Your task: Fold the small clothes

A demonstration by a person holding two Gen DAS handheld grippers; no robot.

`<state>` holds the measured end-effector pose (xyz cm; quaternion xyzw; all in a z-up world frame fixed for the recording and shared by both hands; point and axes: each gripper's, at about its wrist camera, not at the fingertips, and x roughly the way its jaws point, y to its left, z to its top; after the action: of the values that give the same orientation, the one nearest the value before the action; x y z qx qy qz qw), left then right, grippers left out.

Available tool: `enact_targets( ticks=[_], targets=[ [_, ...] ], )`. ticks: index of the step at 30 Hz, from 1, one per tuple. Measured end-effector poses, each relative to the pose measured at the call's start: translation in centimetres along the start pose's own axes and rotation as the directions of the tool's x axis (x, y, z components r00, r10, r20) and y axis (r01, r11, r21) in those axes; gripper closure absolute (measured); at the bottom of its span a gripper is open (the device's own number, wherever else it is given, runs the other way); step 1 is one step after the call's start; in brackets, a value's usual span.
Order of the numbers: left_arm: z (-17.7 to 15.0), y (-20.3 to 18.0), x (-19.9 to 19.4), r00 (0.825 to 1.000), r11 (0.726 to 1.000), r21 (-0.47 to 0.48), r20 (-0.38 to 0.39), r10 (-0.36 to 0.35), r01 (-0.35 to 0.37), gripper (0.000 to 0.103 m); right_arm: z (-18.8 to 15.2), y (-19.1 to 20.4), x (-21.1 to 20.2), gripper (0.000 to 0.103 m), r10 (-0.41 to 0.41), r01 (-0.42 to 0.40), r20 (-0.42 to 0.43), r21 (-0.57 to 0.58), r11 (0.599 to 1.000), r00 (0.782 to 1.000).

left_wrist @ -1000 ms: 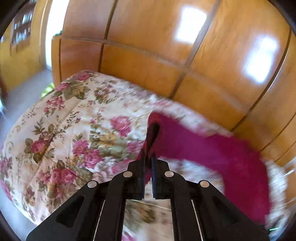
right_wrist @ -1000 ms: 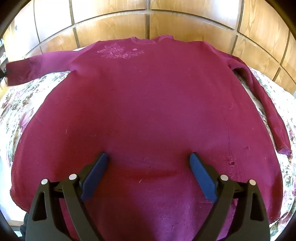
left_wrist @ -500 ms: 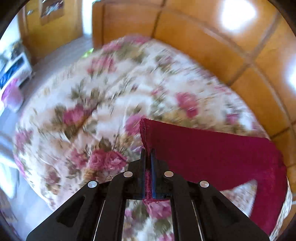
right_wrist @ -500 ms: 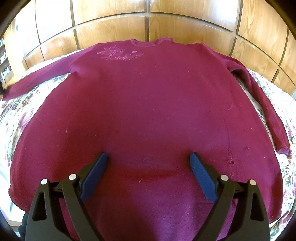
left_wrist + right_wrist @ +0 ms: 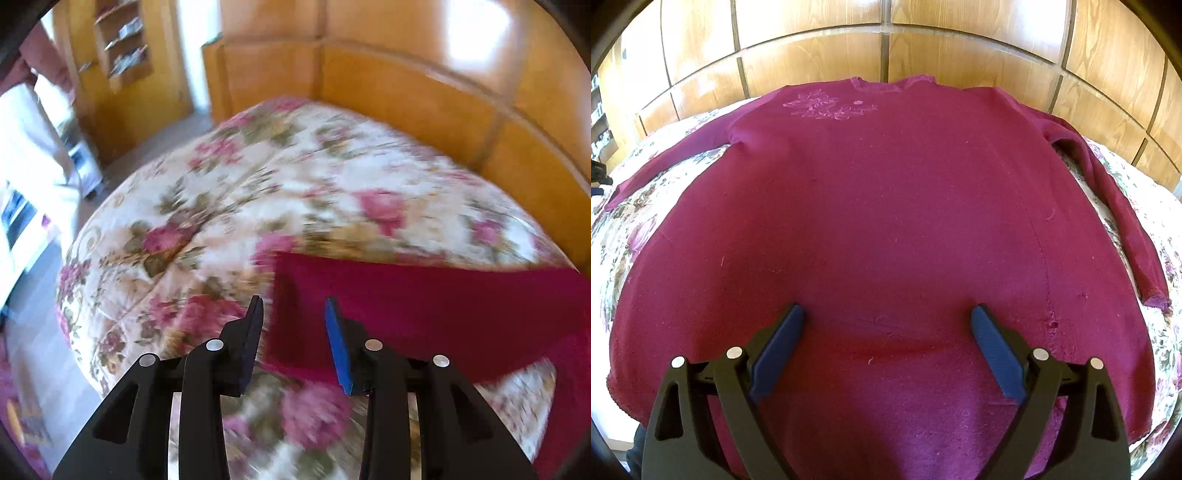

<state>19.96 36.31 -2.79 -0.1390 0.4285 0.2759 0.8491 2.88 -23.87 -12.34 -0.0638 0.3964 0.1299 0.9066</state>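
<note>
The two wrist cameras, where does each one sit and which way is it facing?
Left wrist: on the left claw, angled down at the sweater's cuff on the floral bedspread; its jaws are opening.
Right wrist: on the right claw, open, angled down over the maroon sweater, facing wooden panelling.
Shared: sweater, bedspread, panelling.

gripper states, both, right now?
Left gripper: jaws opening, sleeve end lies between them, not pinched.
Right gripper: open wide, above the sweater, holding nothing.

sweater (image 5: 886,221) flat on bedspread (image 5: 1137,206), headboard (image 5: 812,55) behind
</note>
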Motion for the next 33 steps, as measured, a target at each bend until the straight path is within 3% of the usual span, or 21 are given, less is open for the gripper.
enact_targets(
  ticks=[3,6,9,13,19,22,25,28,31,33],
  targets=[
    [-1.5,-2.7,-1.1,1.000,0.996,0.084,0.012,-0.002,0.001,0.070,-0.1,-0.1,-0.1,0.011,0.001,-0.001,0.002,0.001,1.000,1.000],
    [-2.9,-5.2,-2.1,0.993,0.990,0.085,0.005,-0.117,0.117,0.070,-0.2,-0.2,-0.3,0.011,0.006,-0.006,0.001,0.000,1.000,1.000],
    [-5.5,-9.6,-4.4,0.976,0.965,0.159,0.024,-0.215,0.209,0.070,-0.5,-0.3,-0.6,0.011,0.011,-0.011,0.001,-0.001,1.000,1.000],
    [-10.3,-15.9,-7.6,0.925,0.901,0.229,0.003,-0.379,0.369,0.061,-0.8,-0.6,-1.2,0.011,0.028,-0.028,-0.007,0.003,1.000,1.000],
    [-17.3,-23.6,-11.5,0.858,0.789,0.361,-0.068,-0.509,0.497,0.061,-1.1,-2.2,-3.0,0.015,0.066,-0.065,-0.011,0.028,0.997,0.998],
    [-20.4,-26.4,-13.3,0.835,0.731,0.439,-0.087,-0.544,0.522,0.061,-0.8,-4.2,-4.5,0.015,0.053,-0.055,0.025,0.067,0.996,0.998],
    [-23.0,-28.7,-14.4,0.834,0.687,0.518,-0.100,-0.543,0.509,0.061,-0.4,-6.8,-5.5,0.017,0.026,-0.033,0.057,0.122,0.992,0.998],
    [-25.1,-30.5,-14.6,0.844,0.661,0.572,-0.108,-0.526,0.486,0.061,-0.2,-9.3,-6.0,0.021,-0.029,0.017,0.077,0.162,0.987,0.997],
    [-26.1,-31.2,-13.5,0.867,0.656,0.608,-0.113,-0.485,0.446,0.061,-0.5,-12.0,-6.4,0.028,-0.087,0.069,0.082,0.197,0.978,0.993],
    [-26.4,-31.4,-13.3,0.875,0.659,0.619,-0.102,-0.473,0.428,0.054,-0.8,-13.6,-6.6,0.029,-0.119,0.098,0.083,0.220,0.971,0.989]
  ],
)
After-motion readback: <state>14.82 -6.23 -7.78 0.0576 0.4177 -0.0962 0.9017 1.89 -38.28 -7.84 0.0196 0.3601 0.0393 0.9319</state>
